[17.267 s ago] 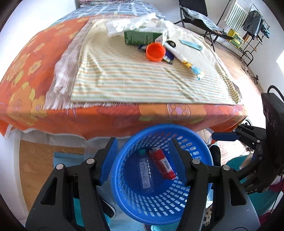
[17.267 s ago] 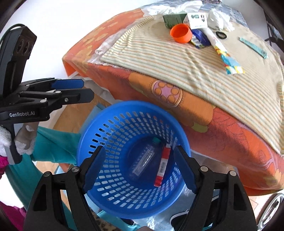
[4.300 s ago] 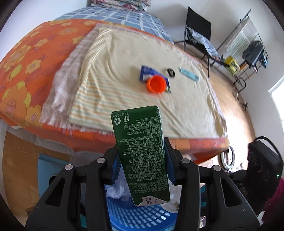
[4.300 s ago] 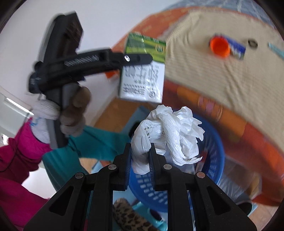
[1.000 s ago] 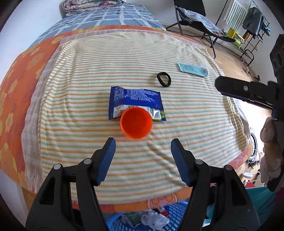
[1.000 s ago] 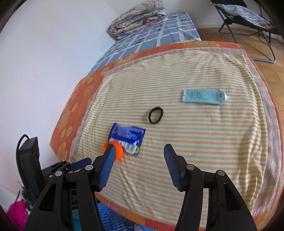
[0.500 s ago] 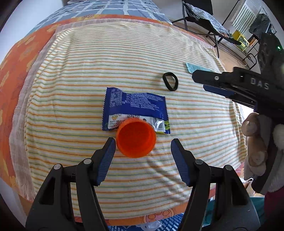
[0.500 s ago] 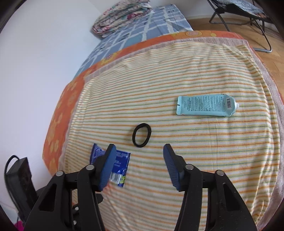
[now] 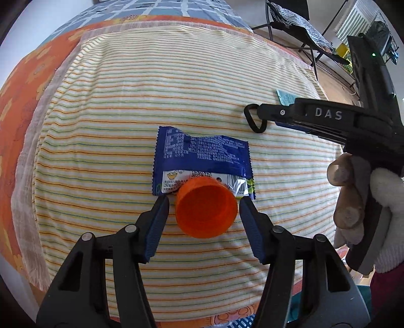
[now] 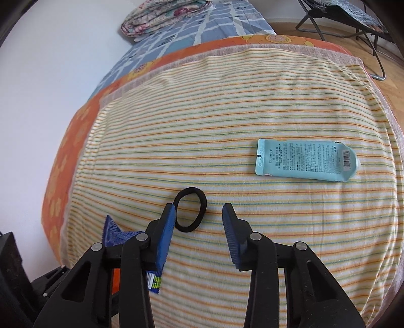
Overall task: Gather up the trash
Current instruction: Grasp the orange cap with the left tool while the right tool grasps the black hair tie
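A bed (image 10: 65, 161) fills most of both views, covered by an orange flowered sheet with a yellow striped towel (image 10: 227, 121) spread flat over it. Beyond the towel lies a blue checked cover (image 10: 202, 27), and a folded floral quilt (image 10: 161, 15) rests on it by the plain white wall (image 10: 45, 55). Past the far side, a black folding chair (image 9: 298, 27) with a checked seat stands on the wooden floor (image 10: 285, 25). A drying rack (image 9: 378, 32) hung with clothes stands beyond the chair. Daylight fills the room.
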`<state>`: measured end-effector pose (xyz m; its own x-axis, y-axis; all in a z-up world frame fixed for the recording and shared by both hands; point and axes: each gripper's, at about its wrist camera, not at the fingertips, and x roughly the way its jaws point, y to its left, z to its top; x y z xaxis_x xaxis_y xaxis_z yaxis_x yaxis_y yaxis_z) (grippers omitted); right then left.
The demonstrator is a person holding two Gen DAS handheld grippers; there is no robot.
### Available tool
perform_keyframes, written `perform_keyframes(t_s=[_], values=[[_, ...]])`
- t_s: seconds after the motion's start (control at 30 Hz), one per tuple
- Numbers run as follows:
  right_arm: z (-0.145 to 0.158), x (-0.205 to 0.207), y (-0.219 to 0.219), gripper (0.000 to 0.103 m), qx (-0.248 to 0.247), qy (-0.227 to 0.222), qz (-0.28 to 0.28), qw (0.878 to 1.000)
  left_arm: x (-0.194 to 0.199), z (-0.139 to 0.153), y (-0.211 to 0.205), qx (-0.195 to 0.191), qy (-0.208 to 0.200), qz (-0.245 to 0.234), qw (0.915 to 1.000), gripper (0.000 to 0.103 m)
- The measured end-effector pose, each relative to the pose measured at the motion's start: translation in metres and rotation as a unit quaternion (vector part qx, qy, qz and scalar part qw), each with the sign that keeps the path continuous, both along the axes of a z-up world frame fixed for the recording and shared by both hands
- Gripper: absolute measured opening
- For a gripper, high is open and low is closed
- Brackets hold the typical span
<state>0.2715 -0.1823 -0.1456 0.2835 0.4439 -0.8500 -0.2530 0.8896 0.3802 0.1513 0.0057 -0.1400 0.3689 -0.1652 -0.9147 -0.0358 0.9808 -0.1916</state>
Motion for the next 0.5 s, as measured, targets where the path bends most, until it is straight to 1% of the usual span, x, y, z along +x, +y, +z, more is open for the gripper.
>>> perform_keyframes(t_s=[0.1, 0.2, 0.37, 0.43, 0.5], values=[[-0.002, 0.003, 0.004, 0.031, -0.006, -0.001, 0.002, 1.0, 0.004, -0.003, 0.0, -0.004, 0.005, 0.002, 1.0, 0.05], [-0.004, 0.004, 0.008, 0.03, -0.015, -0.004, 0.006, 1.0, 0.005, -0.004, -0.002, -0.002, 0.003, -0.001, 1.0, 0.05], [-0.009, 0.007, 0.01, 0.019, -0.031, -0.01, 0.004, 0.999, 0.005, -0.004, -0.003, 0.0, -0.001, -0.006, 1.0, 0.05], [-0.009, 0.006, 0.012, 0.01, -0.044, -0.019, 0.006, 0.999, 0.004, -0.003, -0.002, 0.001, -0.003, -0.006, 1.0, 0.05], [-0.009, 0.005, 0.012, 0.006, -0.051, -0.028, 0.011, 0.998, 0.003, -0.002, -0.002, 0.001, -0.005, -0.006, 1.0, 0.05]])
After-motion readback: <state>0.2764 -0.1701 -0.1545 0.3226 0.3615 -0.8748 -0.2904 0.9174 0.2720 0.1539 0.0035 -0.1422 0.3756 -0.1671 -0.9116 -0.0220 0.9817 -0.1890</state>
